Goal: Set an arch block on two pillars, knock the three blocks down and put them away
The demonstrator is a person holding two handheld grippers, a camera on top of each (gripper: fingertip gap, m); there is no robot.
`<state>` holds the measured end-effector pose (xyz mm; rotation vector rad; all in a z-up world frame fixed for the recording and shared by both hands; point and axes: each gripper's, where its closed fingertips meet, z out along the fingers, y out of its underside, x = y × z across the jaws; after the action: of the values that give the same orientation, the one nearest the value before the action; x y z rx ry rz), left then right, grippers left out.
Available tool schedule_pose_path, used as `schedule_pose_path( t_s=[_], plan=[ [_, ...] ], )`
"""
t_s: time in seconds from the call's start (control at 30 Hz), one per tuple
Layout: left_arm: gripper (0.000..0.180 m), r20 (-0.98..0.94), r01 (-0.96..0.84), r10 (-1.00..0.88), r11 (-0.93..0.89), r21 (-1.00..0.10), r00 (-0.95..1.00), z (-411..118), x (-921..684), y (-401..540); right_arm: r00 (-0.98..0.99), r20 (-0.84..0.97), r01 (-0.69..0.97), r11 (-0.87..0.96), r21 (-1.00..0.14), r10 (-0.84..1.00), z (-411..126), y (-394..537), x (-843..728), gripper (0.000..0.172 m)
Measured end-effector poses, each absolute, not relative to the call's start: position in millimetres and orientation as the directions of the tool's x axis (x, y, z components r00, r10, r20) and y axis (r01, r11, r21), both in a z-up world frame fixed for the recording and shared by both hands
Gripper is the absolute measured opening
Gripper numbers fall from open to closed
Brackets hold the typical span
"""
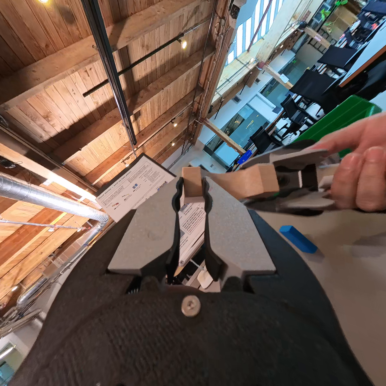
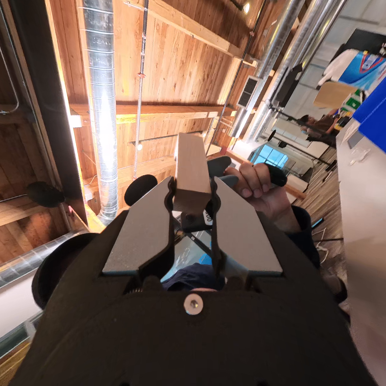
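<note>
- My left gripper [image 1: 192, 189] pinches one end of the plain wooden arch block [image 1: 240, 183], pads pressed against both sides.
- My right gripper [image 2: 192, 193] clamps its other end, both raised above the table.
- A blue rectangular wooden block [image 1: 297, 239] lies on the grey table [image 1: 344, 292].

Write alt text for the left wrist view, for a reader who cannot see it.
The left gripper pinches one end of a natural wooden arch block held in mid-air, while the right gripper, held in a hand, clamps the other end. A blue block lies on the pale table; a wooden ceiling fills the background.
</note>
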<state>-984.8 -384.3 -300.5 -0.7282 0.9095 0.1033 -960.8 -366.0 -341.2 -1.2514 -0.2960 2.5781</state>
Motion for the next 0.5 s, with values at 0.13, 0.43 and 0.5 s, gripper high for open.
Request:
schedule_pose_path(
  t_s=[0.13,0.43,0.5],
  plan=[
    [0.016,-0.739,-0.390,-0.254,0.718,-0.576,0.624,-312.6,-983.8,-368.0,-0.508,-0.764,-0.240,-0.917,-0.318,0.398,-347.6,-349.1,-952.8,0.032],
    [0.017,-0.735,-0.433,-0.232,0.681,-0.590,0.637,-334.0,-983.0,-343.8,-0.375,-0.813,-0.352,-0.880,-0.319,0.445,-361.8,-327.7,-947.6,0.031],
    [0.017,-0.725,-0.423,-0.263,0.668,-0.613,0.636,-337.9,-981.8,-342.5,-0.343,-0.816,-0.382,-0.863,-0.332,0.466,-362.0,-323.9,-943.9,0.031]
  ],
)
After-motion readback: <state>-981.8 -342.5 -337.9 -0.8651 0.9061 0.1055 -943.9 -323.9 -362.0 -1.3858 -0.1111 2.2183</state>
